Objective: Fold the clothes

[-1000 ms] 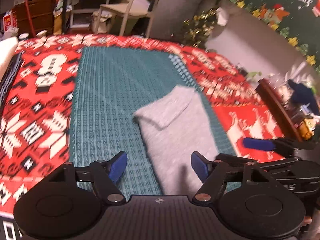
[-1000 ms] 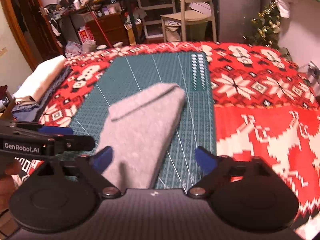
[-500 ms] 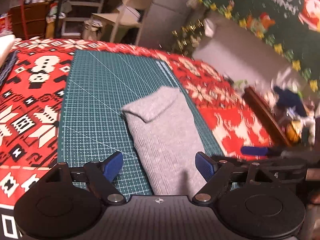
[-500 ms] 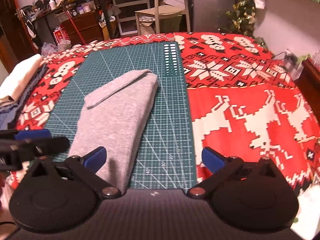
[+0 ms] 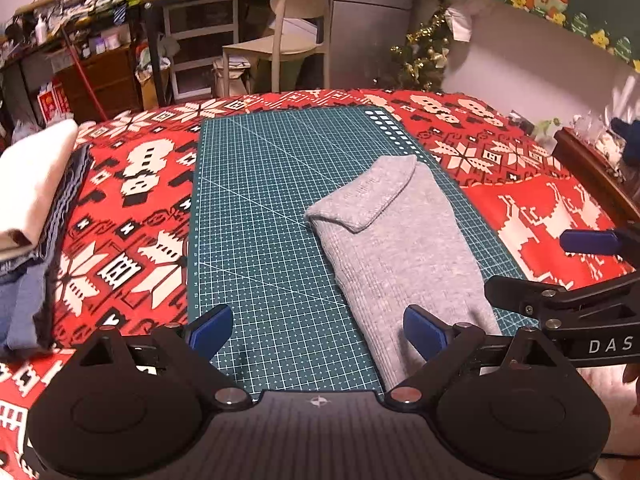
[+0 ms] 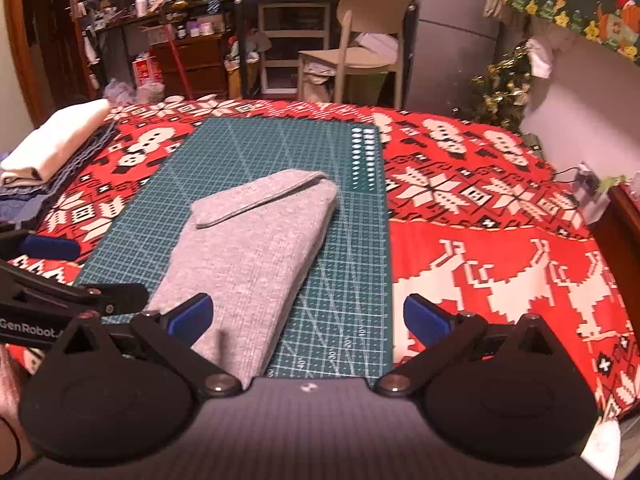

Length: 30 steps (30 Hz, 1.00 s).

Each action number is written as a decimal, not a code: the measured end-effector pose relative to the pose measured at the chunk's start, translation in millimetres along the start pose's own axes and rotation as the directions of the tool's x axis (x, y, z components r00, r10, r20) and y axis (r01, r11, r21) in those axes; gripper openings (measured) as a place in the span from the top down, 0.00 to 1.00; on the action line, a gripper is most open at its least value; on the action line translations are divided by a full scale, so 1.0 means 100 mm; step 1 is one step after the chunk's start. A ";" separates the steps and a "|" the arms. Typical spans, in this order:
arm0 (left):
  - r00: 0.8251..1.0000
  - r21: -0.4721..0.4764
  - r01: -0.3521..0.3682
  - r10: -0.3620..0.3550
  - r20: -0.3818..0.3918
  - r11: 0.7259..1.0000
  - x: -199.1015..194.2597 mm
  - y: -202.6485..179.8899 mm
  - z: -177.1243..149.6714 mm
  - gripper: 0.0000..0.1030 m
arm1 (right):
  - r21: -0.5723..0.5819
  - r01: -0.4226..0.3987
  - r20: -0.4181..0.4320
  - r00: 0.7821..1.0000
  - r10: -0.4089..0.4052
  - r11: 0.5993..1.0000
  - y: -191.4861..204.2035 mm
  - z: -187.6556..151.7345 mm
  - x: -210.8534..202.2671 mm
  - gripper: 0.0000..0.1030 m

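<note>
A folded grey knit garment point(image 5: 396, 248) lies lengthwise on the green cutting mat point(image 5: 260, 208), its far end folded over as a flap. It also shows in the right wrist view point(image 6: 256, 252) on the mat point(image 6: 340, 280). My left gripper point(image 5: 318, 332) is open and empty above the mat's near edge, left of the garment's near end. My right gripper point(image 6: 306, 318) is open and empty, its left finger over the garment's near end. Each gripper shows at the edge of the other's view.
A red patterned Christmas cloth point(image 5: 132, 208) covers the table. A stack of folded clothes point(image 5: 28, 200) sits at the left edge, also in the right wrist view point(image 6: 56, 140). A chair point(image 6: 360, 40), shelves and a small Christmas tree point(image 6: 500, 92) stand behind.
Both grippers have pulled back and risen from the garment, staying open. The views have steadied and the left wrist view has swung leftward.
</note>
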<state>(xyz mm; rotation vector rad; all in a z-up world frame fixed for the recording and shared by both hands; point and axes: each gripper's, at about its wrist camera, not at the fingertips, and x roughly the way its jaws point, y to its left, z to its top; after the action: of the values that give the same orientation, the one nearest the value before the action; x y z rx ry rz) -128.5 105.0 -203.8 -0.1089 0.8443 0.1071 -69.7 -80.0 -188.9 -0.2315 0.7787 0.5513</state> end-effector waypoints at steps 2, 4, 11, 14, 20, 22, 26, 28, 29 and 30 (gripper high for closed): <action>0.999 -0.005 0.028 -0.028 -0.018 1.000 0.01 0.02 0.00 0.10 | 0.009 -0.020 -0.004 1.000 0.020 1.000 -0.03 0.01 -0.01 0.01; 0.999 -0.036 0.049 -0.050 -0.012 0.998 0.00 0.04 0.00 0.10 | 0.028 -0.035 -0.002 0.999 0.036 0.999 -0.06 0.01 -0.04 0.01; 0.992 -0.117 0.124 -0.121 0.033 0.985 -0.03 0.11 0.03 0.12 | 0.128 -0.086 0.008 0.996 0.085 0.988 -0.15 0.07 -0.05 0.02; 0.990 -0.160 0.138 -0.135 0.029 0.977 0.01 0.14 0.06 0.19 | 0.159 -0.101 0.013 0.995 0.100 0.982 -0.18 0.08 -0.02 0.13; 0.981 -0.297 0.193 -0.194 0.025 0.935 0.14 0.30 0.13 0.52 | 0.234 -0.111 0.010 0.994 0.112 0.966 -0.26 0.09 0.13 0.49; 0.979 -0.335 0.198 -0.203 0.022 0.921 0.19 0.35 0.16 0.62 | 0.288 -0.130 0.011 0.991 0.132 0.949 -0.31 0.09 0.21 0.65; 0.980 -0.376 0.182 -0.197 -0.001 0.908 0.31 0.39 0.22 0.68 | 0.373 -0.146 0.032 0.989 0.145 0.916 -0.39 0.11 0.34 0.69; 0.981 -0.376 0.176 -0.195 -0.013 0.910 0.37 0.38 0.25 0.68 | 0.409 -0.159 0.037 0.987 0.157 0.899 -0.42 0.12 0.42 0.73; 0.981 -0.378 0.174 -0.196 -0.018 0.909 0.39 0.38 0.25 0.68 | 0.420 -0.159 0.038 0.987 0.158 0.893 -0.44 0.11 0.46 0.73; 0.981 -0.383 0.170 -0.194 -0.027 0.908 0.42 0.38 0.26 0.68 | 0.431 -0.159 0.038 0.987 0.158 0.888 -0.45 0.11 0.50 0.74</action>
<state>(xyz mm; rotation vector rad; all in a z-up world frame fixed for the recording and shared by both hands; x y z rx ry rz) -86.9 148.2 -220.7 -0.5586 0.8658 0.0905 -9.0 -93.5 -217.3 0.2487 0.9035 0.5165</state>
